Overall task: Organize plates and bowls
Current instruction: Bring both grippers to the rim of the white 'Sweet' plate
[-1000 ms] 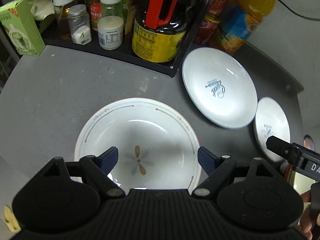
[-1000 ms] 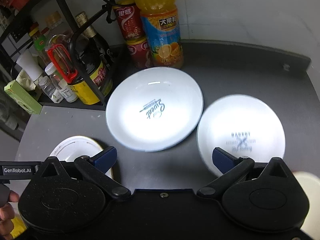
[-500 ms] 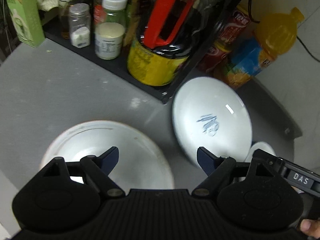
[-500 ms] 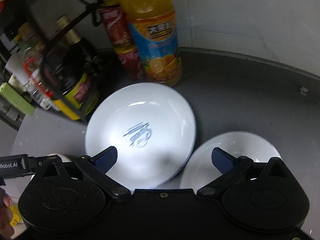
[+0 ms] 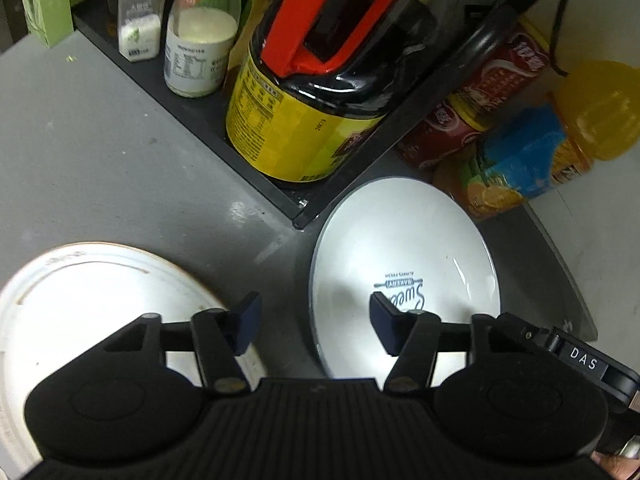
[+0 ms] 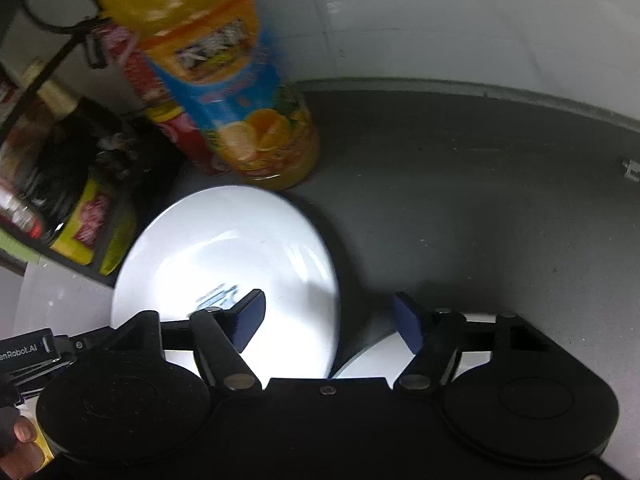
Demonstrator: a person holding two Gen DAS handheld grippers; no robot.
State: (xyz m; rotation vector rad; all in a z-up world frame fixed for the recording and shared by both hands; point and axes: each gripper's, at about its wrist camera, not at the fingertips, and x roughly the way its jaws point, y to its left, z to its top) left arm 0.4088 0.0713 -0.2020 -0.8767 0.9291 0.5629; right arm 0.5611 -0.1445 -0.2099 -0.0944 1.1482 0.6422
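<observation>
A white plate with a "Sweet" print [image 5: 404,264] lies on the grey counter; it also shows in the right wrist view [image 6: 228,256]. A large white bowl with a brown rim line [image 5: 88,296] lies to its left. A smaller white plate [image 6: 372,356] peeks out under the right gripper. My left gripper [image 5: 314,324] is open and empty, its fingers straddling the gap between bowl and printed plate. My right gripper [image 6: 328,320] is open and empty above the printed plate's right edge.
A black shelf rack [image 5: 224,136] holds a dark sauce jug with a red handle [image 5: 320,80] and spice jars [image 5: 200,40]. Red cans [image 5: 476,100] and an orange juice bottle [image 6: 228,80] stand by the wall behind the plates.
Both grippers have moved forward toward the back of the counter and their jaws have narrowed somewhat. The bowl has slid to the lower left of the left view; the small plate is nearly hidden.
</observation>
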